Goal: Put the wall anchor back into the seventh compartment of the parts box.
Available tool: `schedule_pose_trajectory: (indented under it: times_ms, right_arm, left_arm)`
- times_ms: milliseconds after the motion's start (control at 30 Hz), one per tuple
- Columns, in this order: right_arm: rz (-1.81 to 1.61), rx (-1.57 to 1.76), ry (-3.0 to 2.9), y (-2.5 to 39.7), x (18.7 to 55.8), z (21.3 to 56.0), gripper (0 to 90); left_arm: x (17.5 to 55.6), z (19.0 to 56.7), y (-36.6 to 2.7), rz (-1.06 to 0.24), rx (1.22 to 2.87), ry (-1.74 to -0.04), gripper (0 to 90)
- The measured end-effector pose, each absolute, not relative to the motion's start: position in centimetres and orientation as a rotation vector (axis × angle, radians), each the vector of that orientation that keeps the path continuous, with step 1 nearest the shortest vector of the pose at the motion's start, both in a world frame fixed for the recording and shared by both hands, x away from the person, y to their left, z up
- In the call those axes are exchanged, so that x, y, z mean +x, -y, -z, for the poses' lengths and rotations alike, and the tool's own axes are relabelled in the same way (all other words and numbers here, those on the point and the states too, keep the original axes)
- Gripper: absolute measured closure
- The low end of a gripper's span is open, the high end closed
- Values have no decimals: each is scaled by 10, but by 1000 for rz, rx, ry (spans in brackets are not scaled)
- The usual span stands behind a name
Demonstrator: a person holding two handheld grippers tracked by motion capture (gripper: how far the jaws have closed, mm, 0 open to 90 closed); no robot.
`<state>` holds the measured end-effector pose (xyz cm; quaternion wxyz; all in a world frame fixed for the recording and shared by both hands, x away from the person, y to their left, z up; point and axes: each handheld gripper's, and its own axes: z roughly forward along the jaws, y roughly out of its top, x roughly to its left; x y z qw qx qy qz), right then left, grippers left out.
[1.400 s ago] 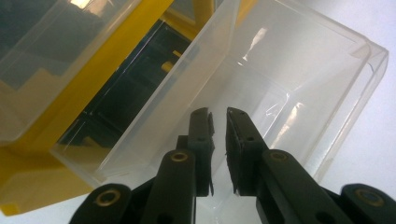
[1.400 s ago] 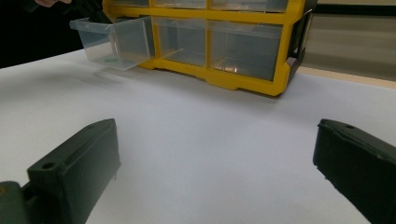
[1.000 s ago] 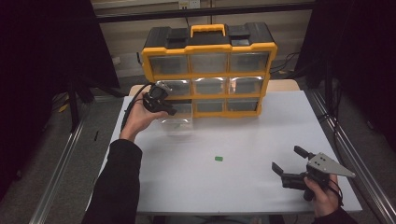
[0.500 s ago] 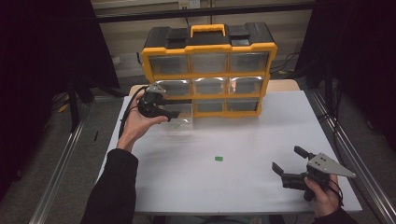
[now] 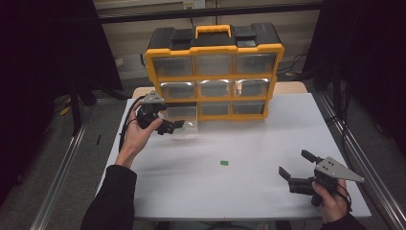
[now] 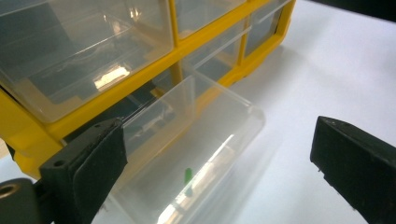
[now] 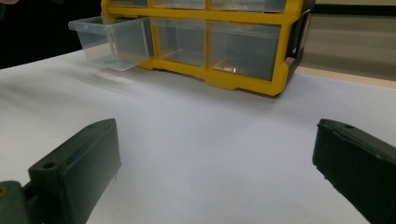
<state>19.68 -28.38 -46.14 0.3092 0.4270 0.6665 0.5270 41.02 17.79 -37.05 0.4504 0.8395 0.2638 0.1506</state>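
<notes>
Drawer (image 6: 187, 154) pulled out, green piece (image 6: 187, 179) inside, before wide-open, empty left hand-held gripper (image 6: 219, 158).

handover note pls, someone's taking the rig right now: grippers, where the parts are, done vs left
Left gripper: open, at the pulled-out clear drawer, bottom-left of the yellow organizer, holding nothing.
Right gripper: open, empty, low over the table near its right front corner.
Parts: one small green piece lies in the open drawer; another green piece lies on the table mid-front.
Done: drawer out, one piece in.
Left, probably: bin the second piece, close the drawer.
</notes>
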Motion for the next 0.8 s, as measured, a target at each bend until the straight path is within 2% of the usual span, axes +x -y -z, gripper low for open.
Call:
schedule_pose_trajectory:
  times_ms: [567,800]
  right_arm:
    - [-1390,1118,-1764,283,197,462,4]
    - [-1396,1112,-1767,283,197,461,4]
  left_arm:
    - [360,386,-169,-431,2047,-530,62]
    - [350,398,-166,-357,2029,-543,64]
